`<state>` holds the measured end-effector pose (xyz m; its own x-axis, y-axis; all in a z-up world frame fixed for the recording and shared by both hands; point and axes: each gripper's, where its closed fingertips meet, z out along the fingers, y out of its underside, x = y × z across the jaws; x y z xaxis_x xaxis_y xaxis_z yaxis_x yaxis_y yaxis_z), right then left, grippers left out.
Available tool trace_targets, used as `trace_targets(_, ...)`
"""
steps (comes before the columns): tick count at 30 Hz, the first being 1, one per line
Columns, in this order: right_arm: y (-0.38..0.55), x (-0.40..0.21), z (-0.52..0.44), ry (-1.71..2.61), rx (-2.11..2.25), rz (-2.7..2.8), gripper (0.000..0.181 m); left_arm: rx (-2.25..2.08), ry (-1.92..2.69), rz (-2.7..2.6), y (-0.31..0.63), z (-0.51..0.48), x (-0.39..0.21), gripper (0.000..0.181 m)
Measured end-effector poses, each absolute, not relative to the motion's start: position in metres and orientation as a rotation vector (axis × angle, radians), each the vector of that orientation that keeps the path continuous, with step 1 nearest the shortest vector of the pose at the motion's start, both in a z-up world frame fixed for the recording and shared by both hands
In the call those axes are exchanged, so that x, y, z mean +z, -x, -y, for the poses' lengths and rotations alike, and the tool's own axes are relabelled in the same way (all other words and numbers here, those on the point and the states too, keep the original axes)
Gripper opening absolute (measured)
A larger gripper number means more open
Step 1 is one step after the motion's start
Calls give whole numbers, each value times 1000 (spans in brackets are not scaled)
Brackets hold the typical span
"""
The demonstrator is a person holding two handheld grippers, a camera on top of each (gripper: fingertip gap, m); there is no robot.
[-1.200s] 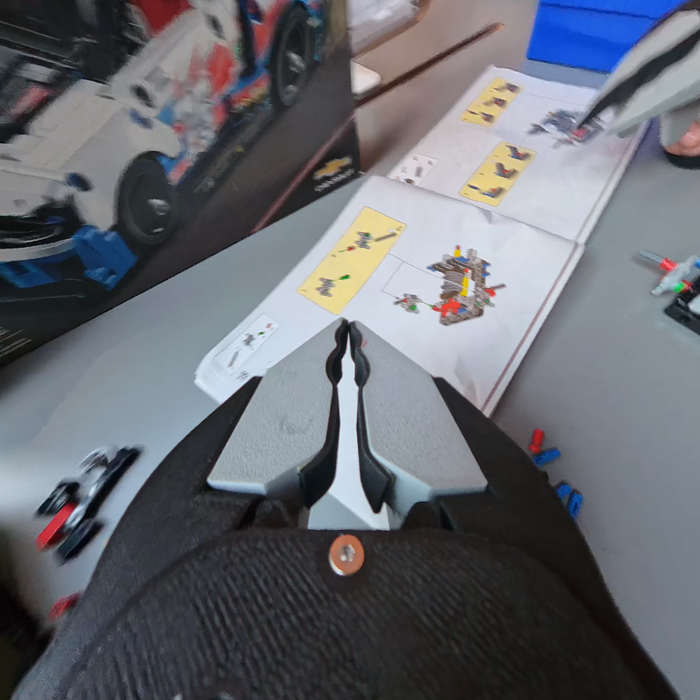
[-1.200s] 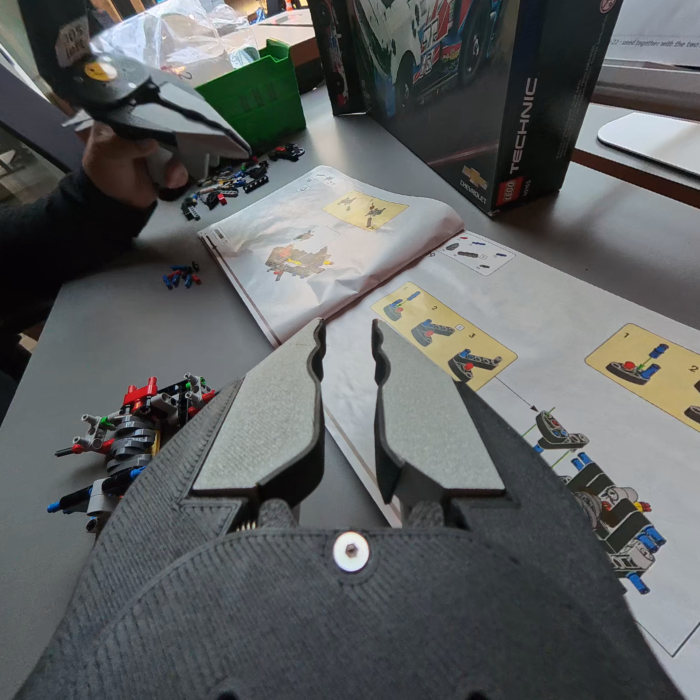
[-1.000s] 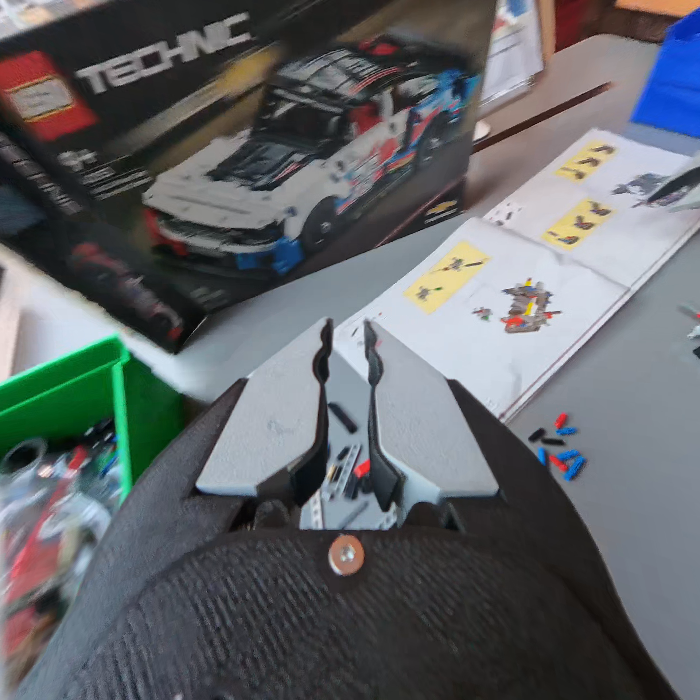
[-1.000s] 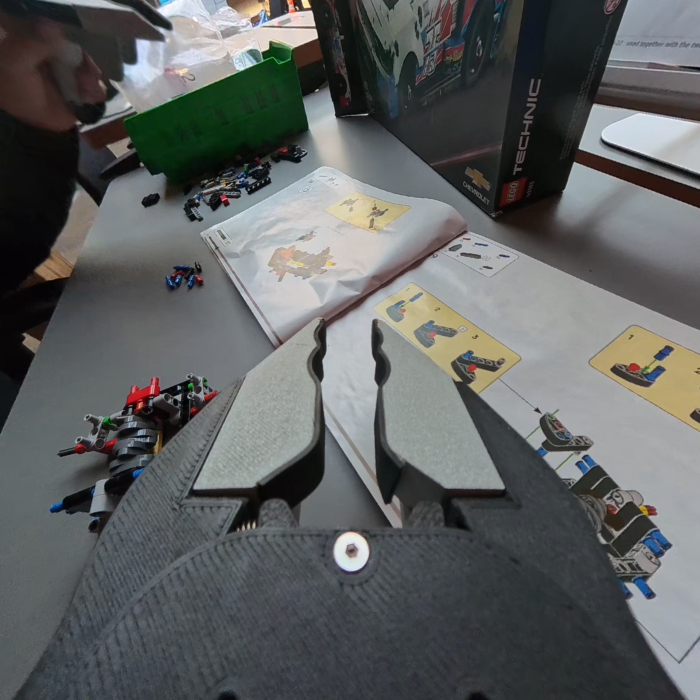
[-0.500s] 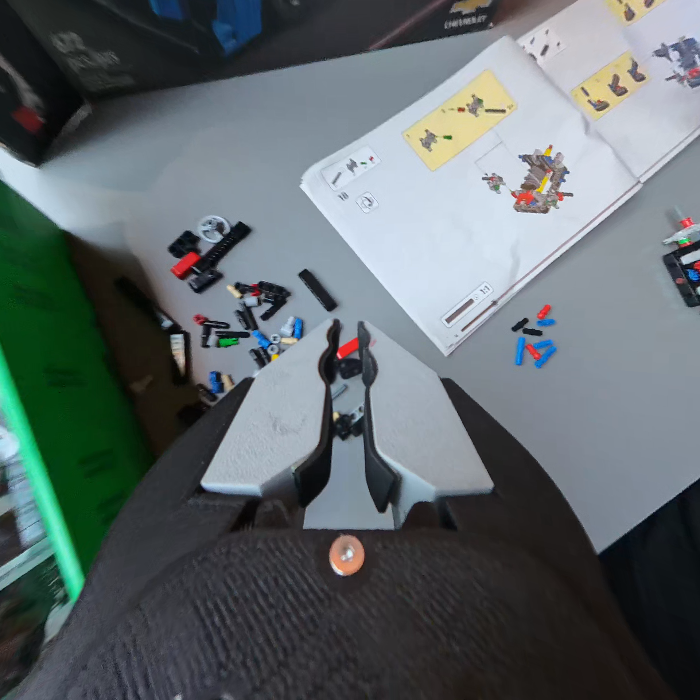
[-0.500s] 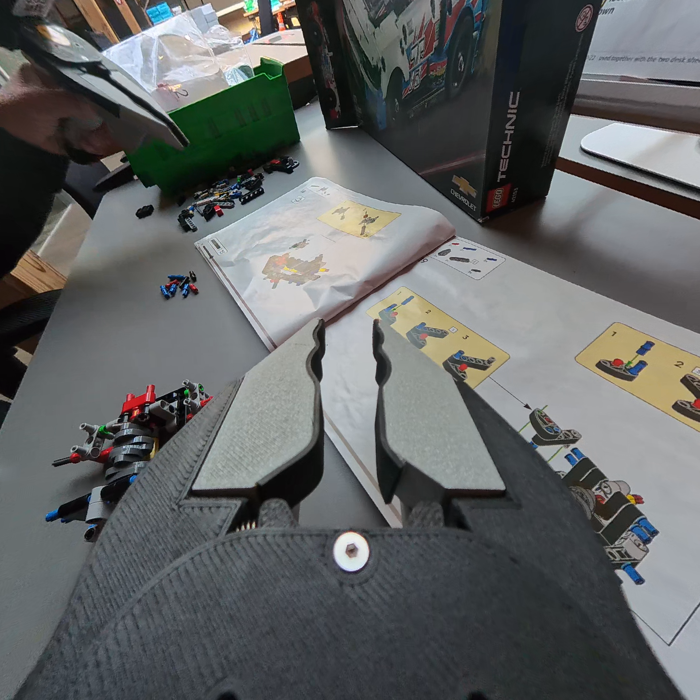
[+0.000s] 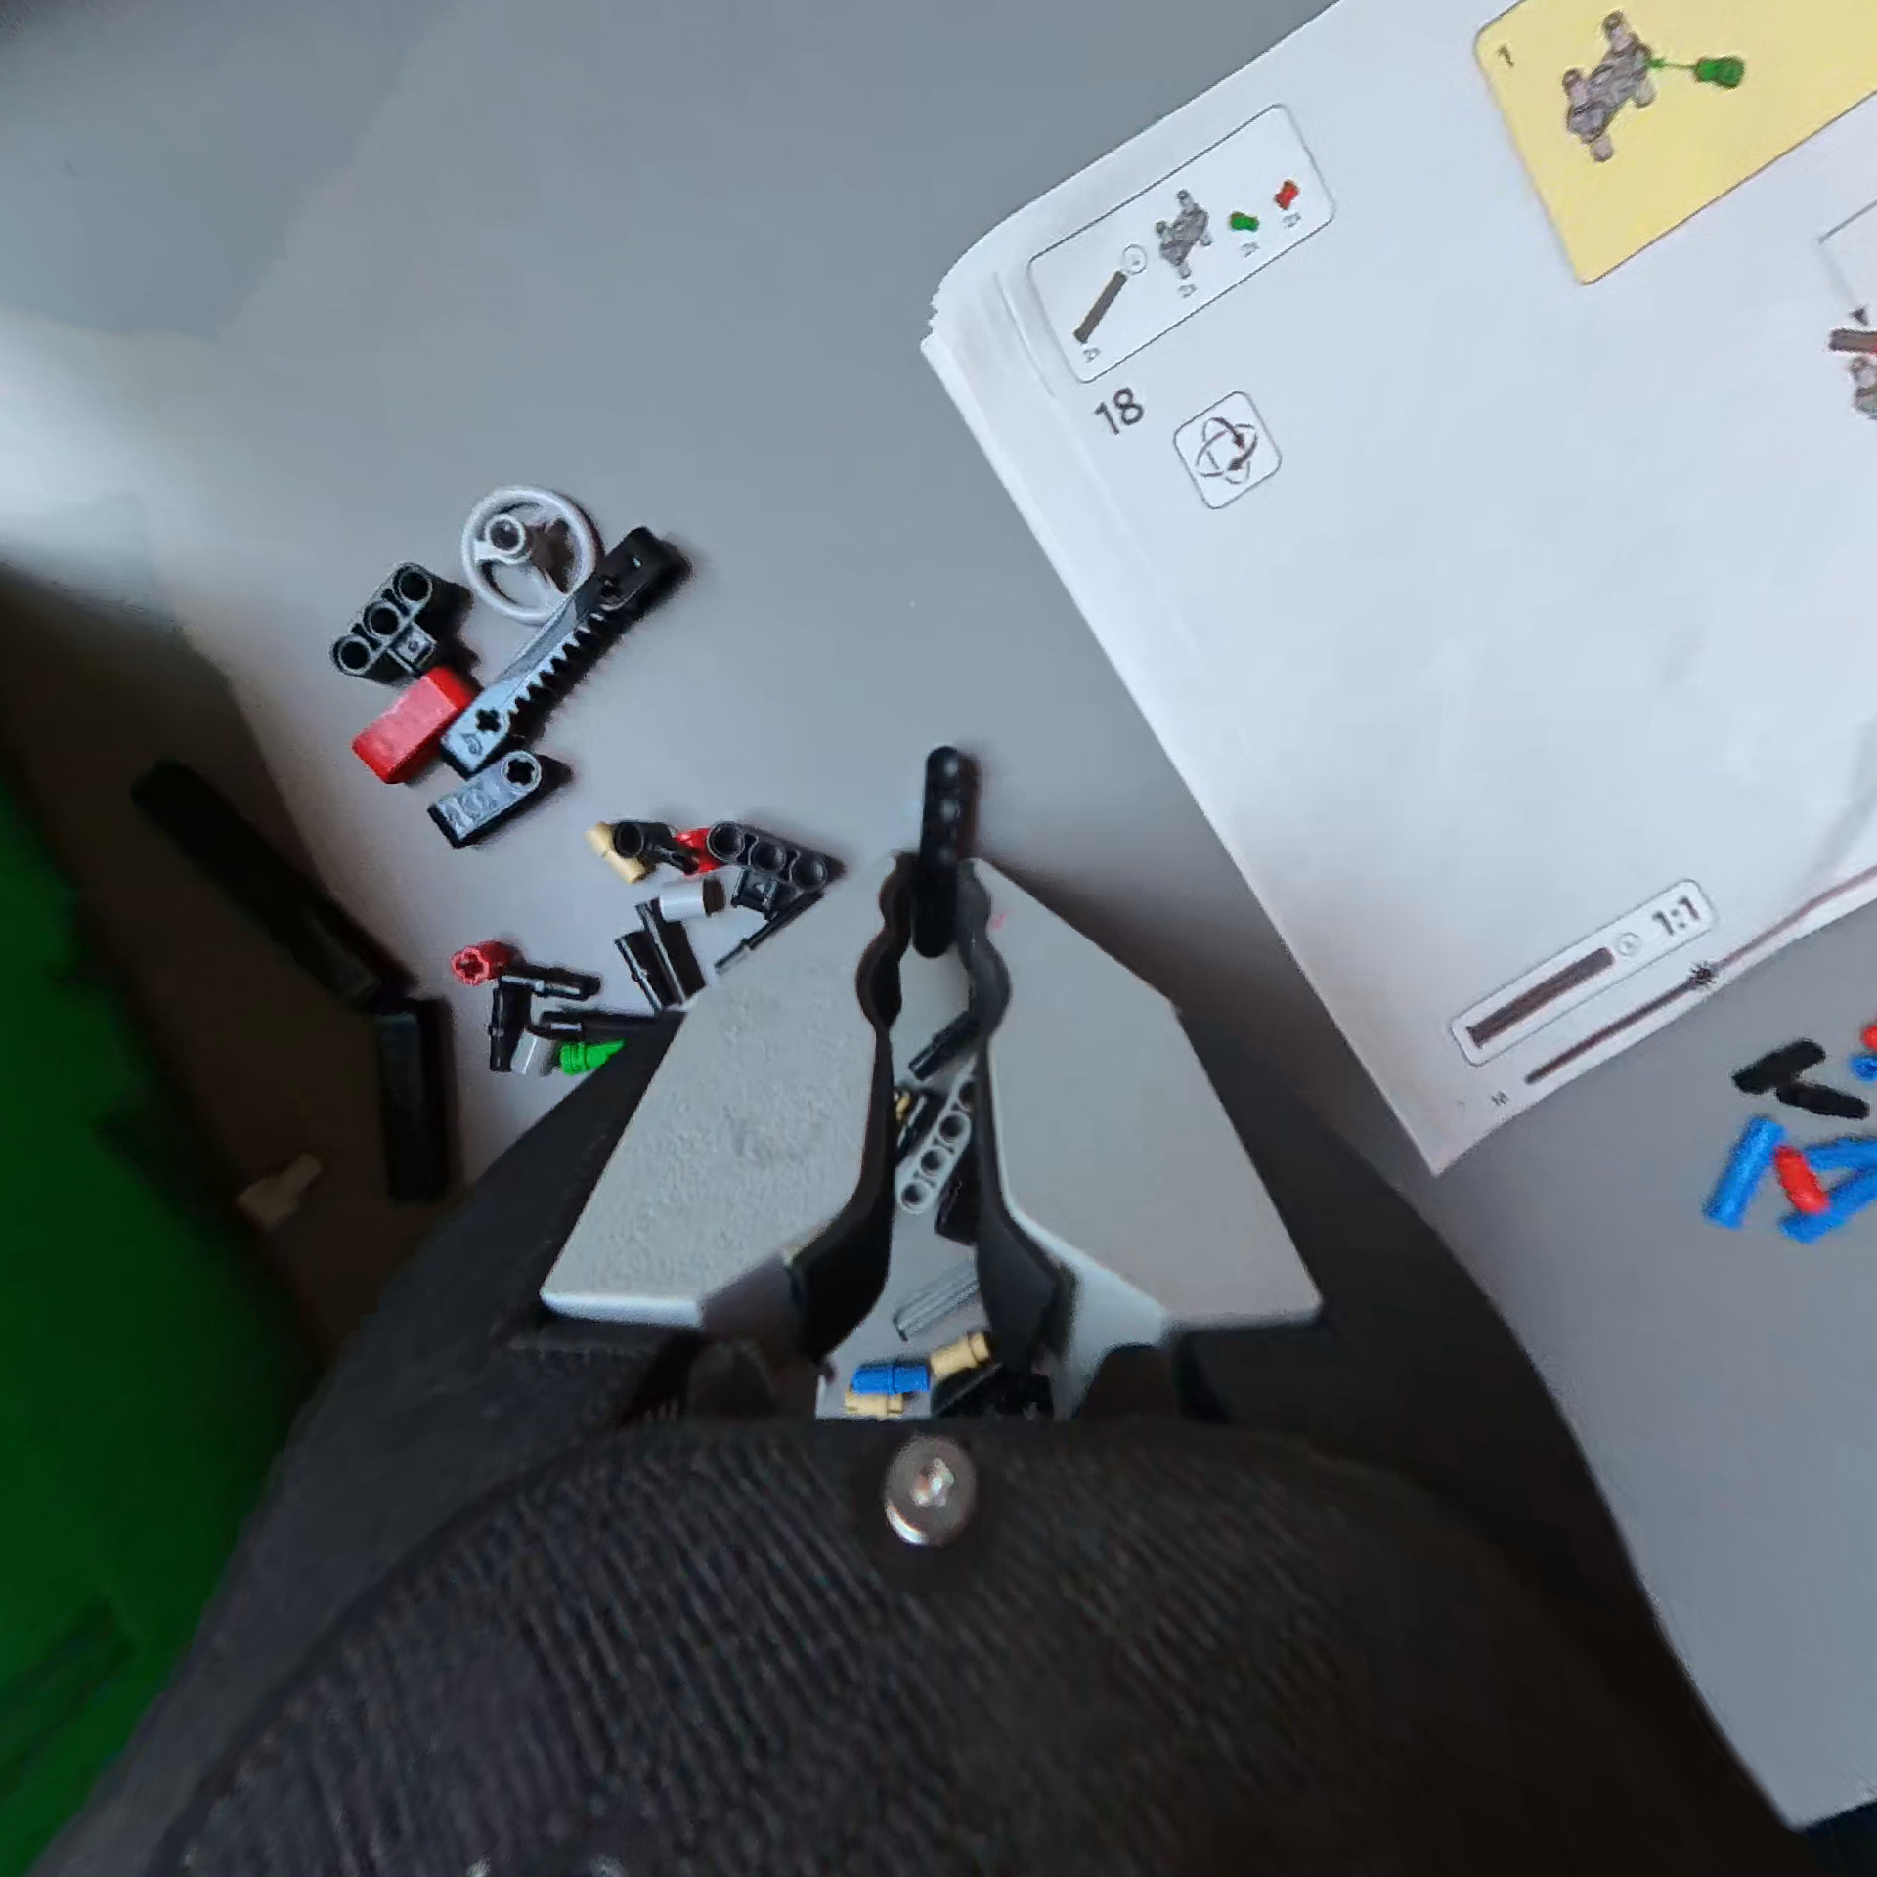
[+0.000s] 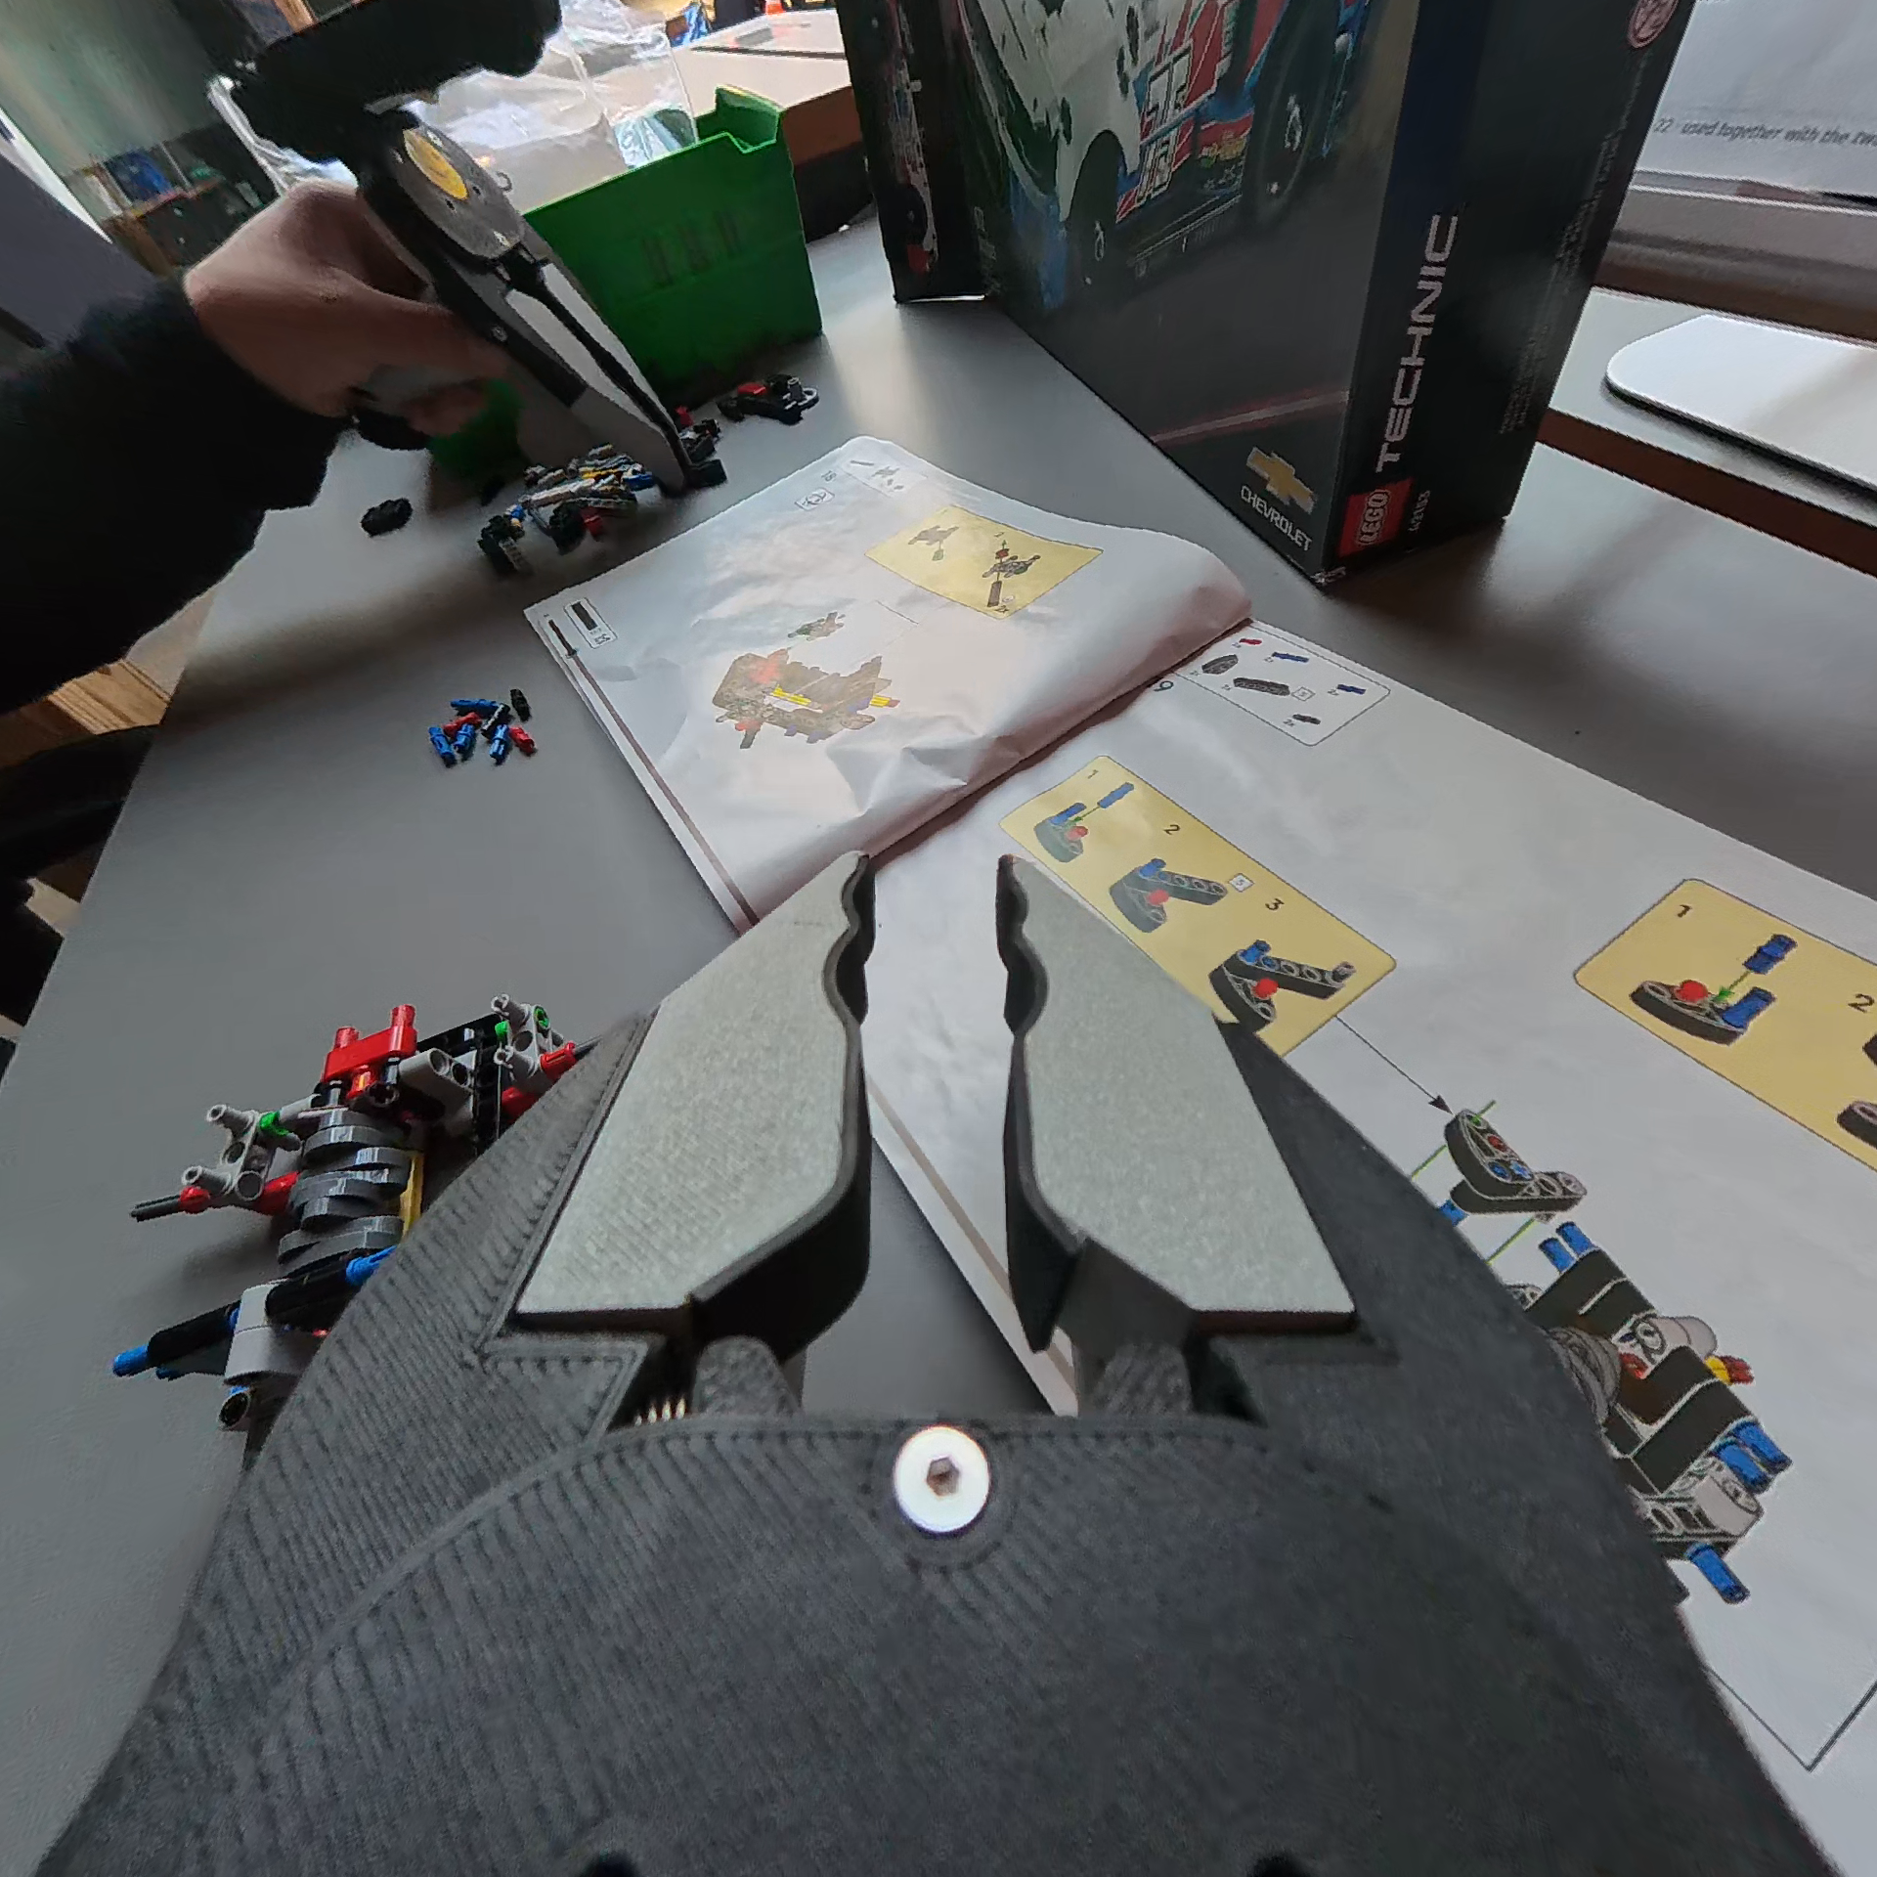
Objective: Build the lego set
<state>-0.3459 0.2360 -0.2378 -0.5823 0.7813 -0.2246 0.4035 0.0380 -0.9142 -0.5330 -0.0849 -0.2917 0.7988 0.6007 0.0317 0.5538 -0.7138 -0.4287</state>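
Note:
My left gripper (image 7: 932, 894) is down at the table among loose Lego pieces (image 7: 650, 914), and its narrow jaws are shut on a short black beam (image 7: 945, 813) that sticks out past the tips. It also shows in the right wrist view (image 8: 686, 467), held by a hand, tips on the pile beside the green bin (image 8: 691, 234). My right gripper (image 8: 934, 884) is open and empty, hovering above the near edge of the open instruction booklet (image 8: 914, 660). A partly built assembly (image 8: 345, 1148) lies on the table to its left.
A white wheel (image 7: 523, 548), a black toothed rack (image 7: 579, 650) and a red piece (image 7: 411, 726) lie left of the booklet (image 7: 1473, 609). Blue and red pins (image 7: 1798, 1168) lie near its corner. The set's box (image 8: 1270, 254) stands behind the booklet. One gripper's finger ends stand about 40 cm off the other's. The white wheel (image 7: 523, 548) is about 9 cm from my left fingertips and 45 cm from my right.
My left gripper swung away from the booklet, over toward the green bin, then came down onto the loose pieces and closed around the black beam. My right gripper has barely moved.

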Motion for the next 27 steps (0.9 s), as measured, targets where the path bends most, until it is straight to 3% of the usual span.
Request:
trace_targets(11,346,-238,-236,1200,1555,1982,21,163,2596,719,516,74,-272,5)
trace_targets(18,346,-239,-235,1196,1545,1993,21,-49,2602,179,407,12,-236,5)
trace_targets(27,346,-238,-235,1188,1543,1988,20,-53,2771,-101,326,-32,-271,5)
